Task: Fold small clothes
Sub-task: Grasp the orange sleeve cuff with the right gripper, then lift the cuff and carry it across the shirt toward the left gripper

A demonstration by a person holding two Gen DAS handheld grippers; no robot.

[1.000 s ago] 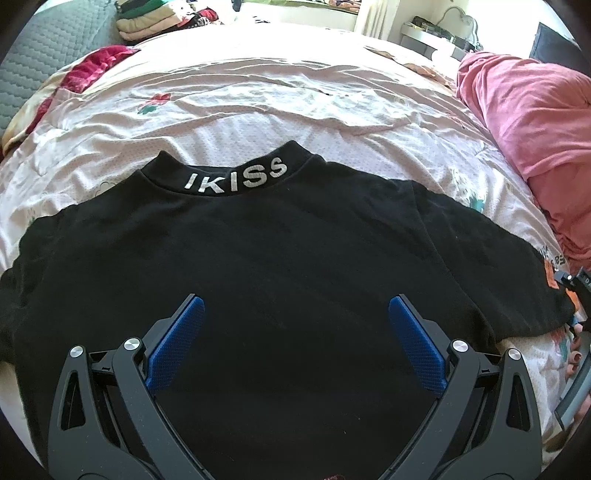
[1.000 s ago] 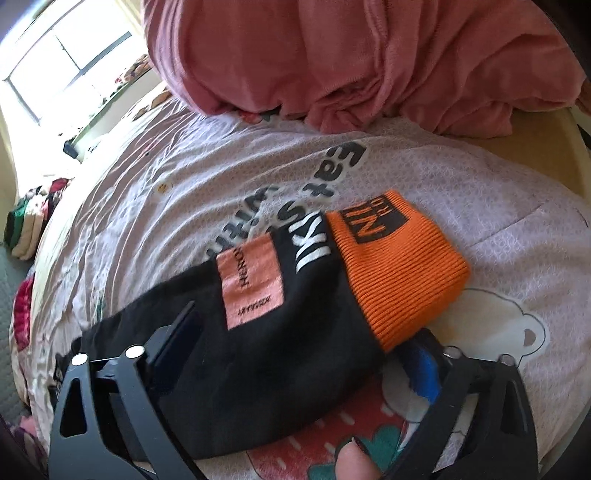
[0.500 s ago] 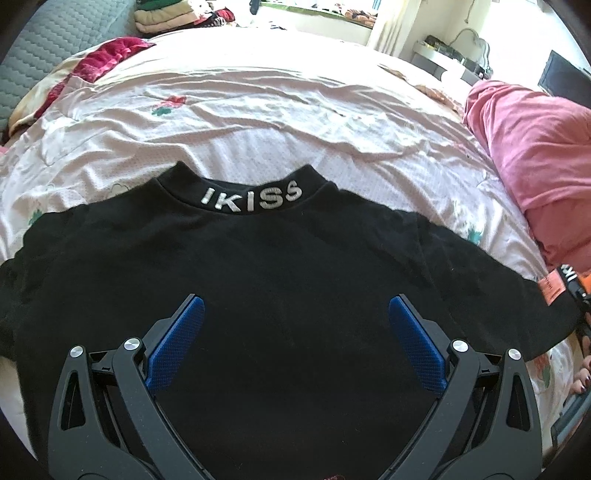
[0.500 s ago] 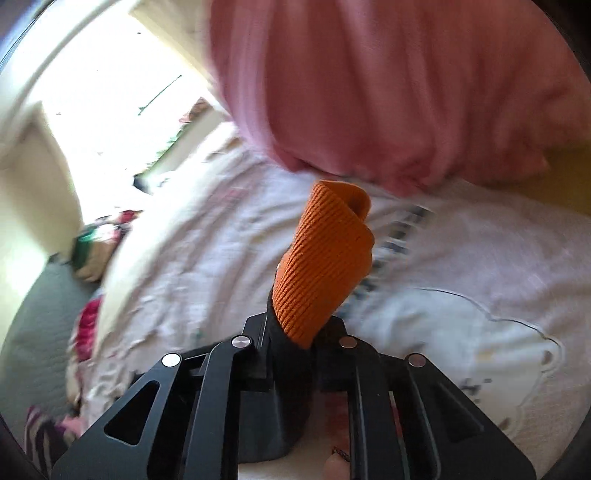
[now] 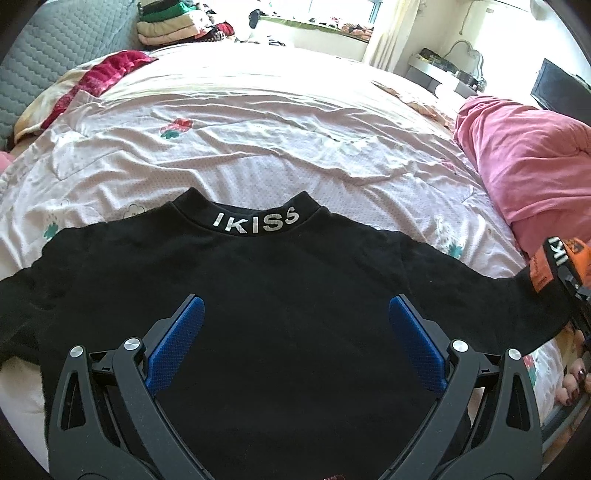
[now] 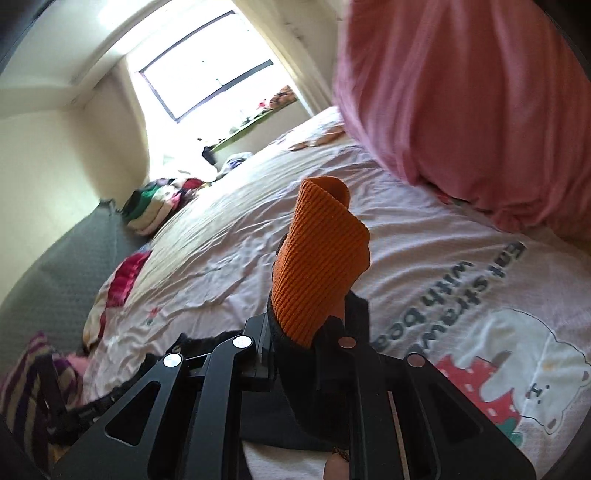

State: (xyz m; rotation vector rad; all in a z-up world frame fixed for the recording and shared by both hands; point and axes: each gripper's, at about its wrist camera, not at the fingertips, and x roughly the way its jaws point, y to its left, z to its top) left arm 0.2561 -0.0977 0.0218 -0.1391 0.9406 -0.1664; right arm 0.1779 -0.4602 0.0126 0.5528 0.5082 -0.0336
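On the far left is one grey quilted headboard [image 5: 44, 55]. Next to it sits one pile of folded clothes [image 5: 173, 22]. One red cloth [image 5: 107, 70] lies at the left edge of the bed [image 5: 258, 122]. The bed has one pale sheet with small flowers on it.

One black top [image 5: 288, 295] lies flat on the bed, near the camera. Its collar points away and shows the word IKISS in white. There is only one top, and it has two sleeves. The left sleeve lies flat on the sheet, out to the left side.

The left hand-held gripper [image 5: 295, 325] hangs over the middle of the top. Its two blue pads [image 5: 173, 343] are wide apart. Nothing is between them.

Further right, the right sleeve is stretched out to the side and its end is lifted off the bed. It ends in one orange cuff [image 6: 317, 266]. The right hand-held gripper [image 6: 314, 332] has squeezed tight on this sleeve just below the cuff. The cuff sticks up past its tips, curled over at the top. The gripper points up and away across the bed.

On the far right is one pink blanket [image 5: 532, 162], bunched in a heap. A bear picture [image 6: 524, 373] and some words are printed on the sheet below it.
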